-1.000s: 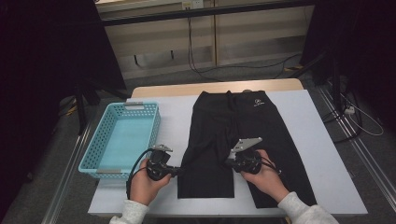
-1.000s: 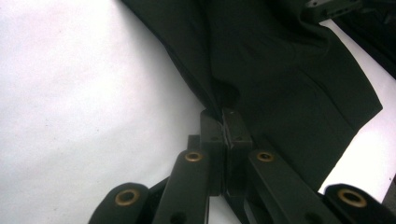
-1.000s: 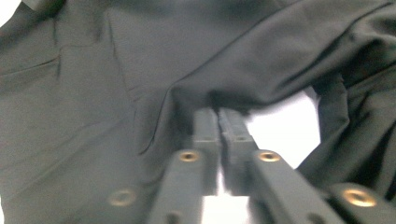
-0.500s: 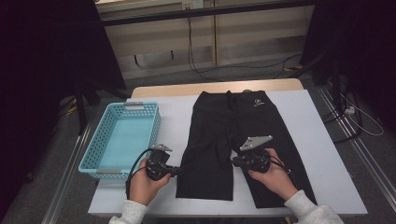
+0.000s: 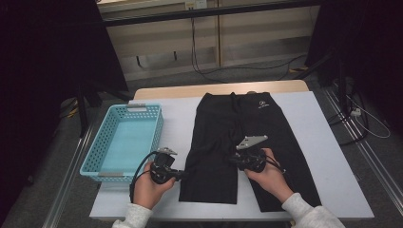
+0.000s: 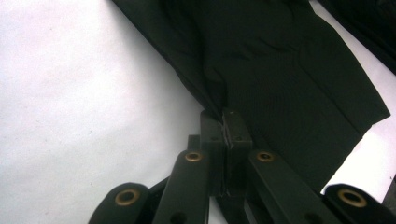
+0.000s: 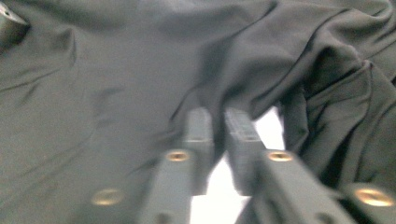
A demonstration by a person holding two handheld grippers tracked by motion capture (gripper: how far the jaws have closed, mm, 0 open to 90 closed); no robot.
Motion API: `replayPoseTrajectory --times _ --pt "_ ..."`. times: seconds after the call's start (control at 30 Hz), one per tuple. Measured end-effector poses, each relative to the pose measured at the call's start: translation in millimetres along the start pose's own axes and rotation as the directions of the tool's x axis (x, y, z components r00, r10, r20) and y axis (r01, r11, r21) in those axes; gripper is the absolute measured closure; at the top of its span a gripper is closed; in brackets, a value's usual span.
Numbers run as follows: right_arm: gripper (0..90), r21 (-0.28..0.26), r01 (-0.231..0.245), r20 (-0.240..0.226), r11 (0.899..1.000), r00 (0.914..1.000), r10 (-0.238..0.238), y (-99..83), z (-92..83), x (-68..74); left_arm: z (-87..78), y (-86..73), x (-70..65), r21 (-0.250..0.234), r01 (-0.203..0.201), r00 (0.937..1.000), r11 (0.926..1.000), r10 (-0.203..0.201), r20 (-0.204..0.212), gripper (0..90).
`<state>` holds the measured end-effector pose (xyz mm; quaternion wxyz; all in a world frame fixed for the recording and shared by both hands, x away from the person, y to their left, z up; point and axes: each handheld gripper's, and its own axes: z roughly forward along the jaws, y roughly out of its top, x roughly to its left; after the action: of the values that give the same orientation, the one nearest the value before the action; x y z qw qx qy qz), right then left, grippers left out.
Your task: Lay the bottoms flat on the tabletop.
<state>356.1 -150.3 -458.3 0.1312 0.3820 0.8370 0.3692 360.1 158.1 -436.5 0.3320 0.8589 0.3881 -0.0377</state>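
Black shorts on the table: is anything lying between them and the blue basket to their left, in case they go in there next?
Nothing visible does. Between the black shorts and the blue basket there is only a strip of bare white table. The left gripper is pinching the near leg's outer edge and the right gripper its inner edge.

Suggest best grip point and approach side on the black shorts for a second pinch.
The black shorts lie flat on the white table, so take an edge. The left hand-held gripper already pinches the outer side seam. I'd take the inner edge of the same leg, coming in low from the gap between the legs, where the right hand-held gripper sits.
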Motion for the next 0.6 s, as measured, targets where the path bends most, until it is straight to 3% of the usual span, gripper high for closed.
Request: replayPoseTrajectory --times 0.2,0.3,0.37,0.6 --pt "89.3 0.001 -0.024 -0.01 1.0 0.9997 0.024 -3.0 -14.0 -10.0 0.5 -0.6 0.2 -0.001 0.002 1.0 1.0 -0.002 0.004 89.0" --pt "88.1 0.016 -0.008 -0.013 1.0 0.9999 0.008 -4.5 -15.7 -9.3 2.3 -0.7 1.0 -0.001 0.003 1.0 1.0 -0.003 -0.002 88.9" --pt "83.4 0.025 0.012 0.011 1.0 0.9999 -0.012 -5.6 -14.6 -7.8 2.7 -1.2 1.3 0.003 0.007 1.0 1.0 -0.007 -0.007 88.8" --pt "70.0 -0.023 0.058 -0.019 0.998 0.9981 -0.059 -3.6 -19.6 1.7 3.2 -0.4 1.3 -0.006 -0.005 0.9998 1.0 0.005 -0.019 86.4"
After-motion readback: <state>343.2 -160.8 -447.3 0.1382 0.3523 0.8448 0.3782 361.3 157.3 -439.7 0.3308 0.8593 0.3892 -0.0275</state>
